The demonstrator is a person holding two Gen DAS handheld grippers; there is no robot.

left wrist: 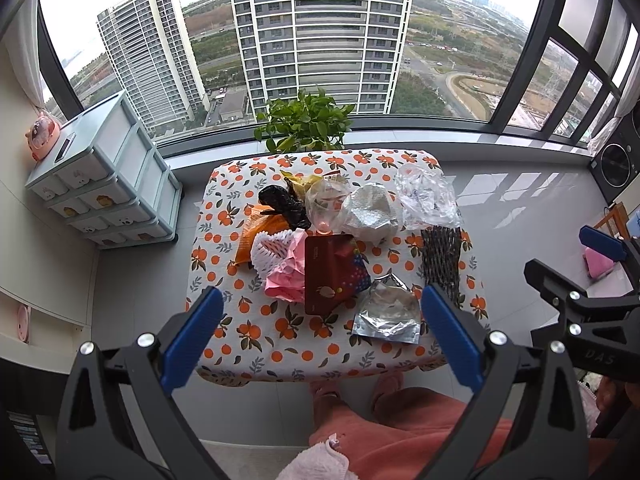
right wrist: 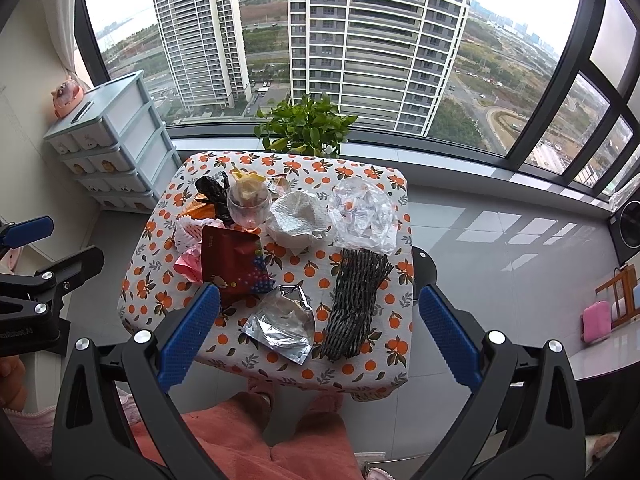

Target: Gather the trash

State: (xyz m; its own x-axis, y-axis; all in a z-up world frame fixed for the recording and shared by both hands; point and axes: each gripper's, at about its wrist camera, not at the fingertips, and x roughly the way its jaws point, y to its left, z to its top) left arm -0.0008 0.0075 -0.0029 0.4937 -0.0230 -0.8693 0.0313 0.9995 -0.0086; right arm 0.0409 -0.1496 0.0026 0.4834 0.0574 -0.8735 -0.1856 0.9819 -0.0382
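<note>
Trash lies piled on a small table with an orange-print cloth [left wrist: 248,332] [right wrist: 360,368]. A silver foil pouch [left wrist: 388,312] [right wrist: 282,326] lies nearest me. A dark red packet [left wrist: 330,270] [right wrist: 232,258], pink wrapper [left wrist: 286,276], white foam net [left wrist: 268,250], black net sleeve [left wrist: 442,258] [right wrist: 356,300], clear bag [left wrist: 428,196] [right wrist: 364,210], white bubble wrap [left wrist: 370,210] [right wrist: 298,216], clear cup [left wrist: 324,208] [right wrist: 248,204] and black bag [left wrist: 282,202] lie behind. My left gripper [left wrist: 322,310] and right gripper [right wrist: 320,308] hover open and empty above the table's near edge.
A potted green plant [left wrist: 306,122] [right wrist: 306,126] stands behind the table by the window. A pale blue drawer unit [left wrist: 108,172] [right wrist: 116,148] stands at the left. My pink-clad legs [left wrist: 400,432] are below the table edge. Grey tiled floor [right wrist: 500,248] stretches to the right.
</note>
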